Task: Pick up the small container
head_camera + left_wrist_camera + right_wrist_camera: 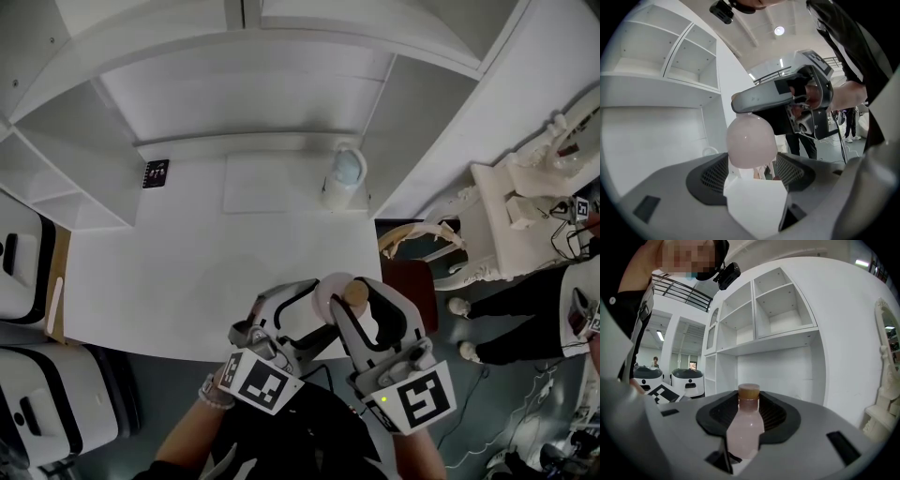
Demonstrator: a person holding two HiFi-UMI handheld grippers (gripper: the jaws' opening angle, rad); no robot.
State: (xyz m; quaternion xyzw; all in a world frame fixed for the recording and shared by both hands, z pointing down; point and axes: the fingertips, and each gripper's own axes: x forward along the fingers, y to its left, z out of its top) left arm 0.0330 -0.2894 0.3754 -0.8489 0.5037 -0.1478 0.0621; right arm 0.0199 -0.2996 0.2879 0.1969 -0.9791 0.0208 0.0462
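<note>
The small container is a pale pink bottle (330, 292) with a brown cap (355, 295), held in the air over the front edge of the white desk (206, 262). My right gripper (354, 292) is shut on it. In the right gripper view the bottle (745, 432) lies along the jaws, between the dark pads (780, 418), cap pointing away. My left gripper (319, 309) faces it from the left with its jaws apart. In the left gripper view the bottle's rounded bottom (751, 143) hangs just past the left gripper (752, 171), under the right gripper (787, 98).
A pale blue and white jar (345, 173) stands at the desk's back, and a black marker card (156, 173) lies at its back left. White shelves rise behind. A dark red stool (412, 286), an ornate white chair (506, 216) and a person's legs (506, 319) are at right; white machines (37, 394) at left.
</note>
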